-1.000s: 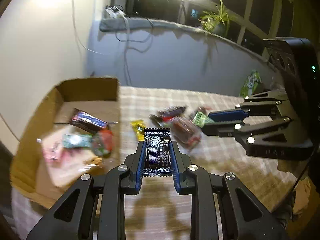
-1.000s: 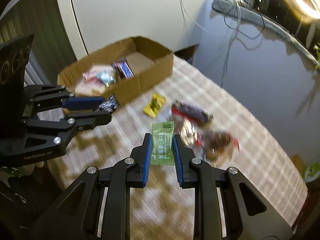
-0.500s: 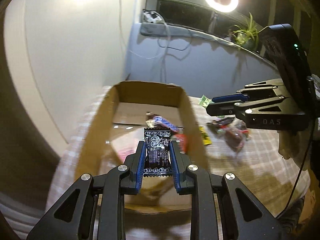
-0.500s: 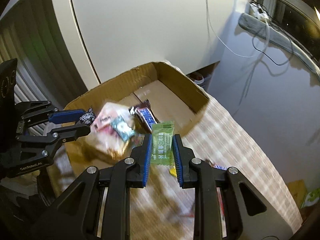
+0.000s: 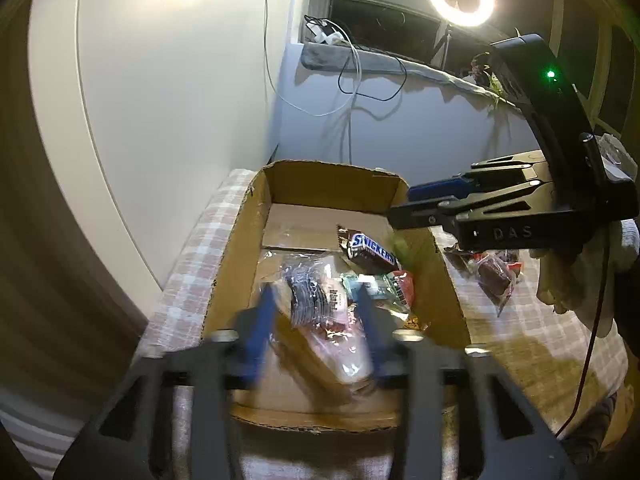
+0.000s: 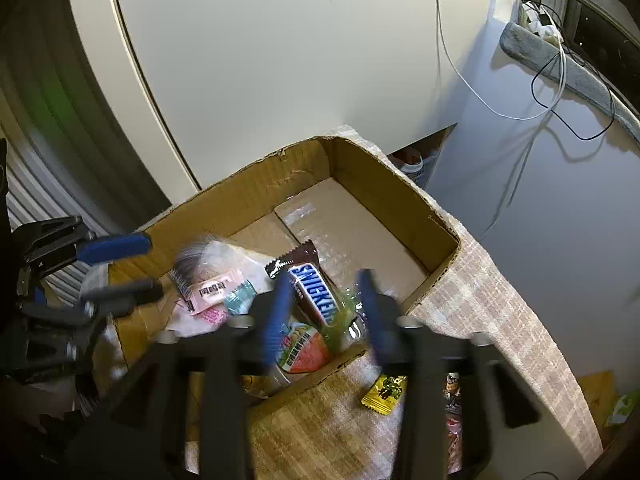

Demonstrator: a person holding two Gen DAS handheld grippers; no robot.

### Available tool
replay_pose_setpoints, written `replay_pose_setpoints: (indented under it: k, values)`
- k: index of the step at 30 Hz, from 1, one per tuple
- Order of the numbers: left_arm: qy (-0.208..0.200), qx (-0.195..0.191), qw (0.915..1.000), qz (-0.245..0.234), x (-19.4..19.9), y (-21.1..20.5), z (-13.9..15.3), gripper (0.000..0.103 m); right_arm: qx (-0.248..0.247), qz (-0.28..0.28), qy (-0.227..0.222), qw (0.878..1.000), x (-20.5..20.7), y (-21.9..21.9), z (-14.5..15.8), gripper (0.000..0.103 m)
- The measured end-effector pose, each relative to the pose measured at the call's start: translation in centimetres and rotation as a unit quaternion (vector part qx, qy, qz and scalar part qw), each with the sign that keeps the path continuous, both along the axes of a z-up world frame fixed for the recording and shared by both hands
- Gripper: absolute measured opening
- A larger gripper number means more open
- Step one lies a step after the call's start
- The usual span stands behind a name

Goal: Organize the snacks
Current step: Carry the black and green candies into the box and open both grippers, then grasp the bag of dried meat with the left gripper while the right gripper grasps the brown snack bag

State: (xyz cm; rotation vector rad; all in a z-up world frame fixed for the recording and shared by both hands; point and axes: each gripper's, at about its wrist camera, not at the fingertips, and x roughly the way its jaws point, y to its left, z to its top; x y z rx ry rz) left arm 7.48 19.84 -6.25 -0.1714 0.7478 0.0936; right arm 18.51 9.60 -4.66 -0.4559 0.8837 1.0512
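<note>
Left wrist view: the left tool (image 5: 318, 320), blurred, is spread wide and released over the cardboard box (image 5: 240, 248); a black packet (image 5: 310, 294) lies among wrappers inside. Right wrist view: the right tool (image 6: 324, 312) is likewise released; a blurred green packet (image 6: 344, 320) lies by the Snickers bar (image 6: 314, 292) near the box's near edge.

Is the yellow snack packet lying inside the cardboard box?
No, the yellow snack packet lies on the checked cloth outside the near wall of the cardboard box.
</note>
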Motion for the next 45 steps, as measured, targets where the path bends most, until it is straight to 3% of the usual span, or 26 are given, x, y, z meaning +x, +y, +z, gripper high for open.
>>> replay_pose_setpoints:
  k: [1,6,14,25,38,45]
  values:
    - [-0.003,-0.001,1.0,0.003,-0.1,0.1,0.0,0.059,0.004,-0.004,-0.005,1.0,0.0,-0.1,0.2,0.073]
    - [0.0,0.002,1.0,0.004,-0.1,0.1,0.0,0.064,0.01,-0.016,-0.009,1.0,0.4,-0.6,0.7,0.087]
    - [-0.004,0.001,1.0,-0.008,-0.2,-1.2,0.6,0.064,0.014,-0.039,-0.004,0.999,1.1,-3.7,1.1,0.088]
    - [-0.017,-0.018,0.9982,-0.055,1.1,-5.8,1.2,0.064,0.008,-0.11,0.006,0.994,3.5,-12.5,0.8,0.088]
    - [-0.006,-0.042,0.9917,-0.122,3.7,-13.4,0.5,0.064,0.007,-0.166,0.046,0.985,6.5,-19.7,-1.4,0.088]
    - [0.011,-0.053,0.9894,-0.135,5.5,-16.3,-0.7,0.064,0.017,-0.188,0.096,0.977,8.2,-21.8,-3.4,0.088]
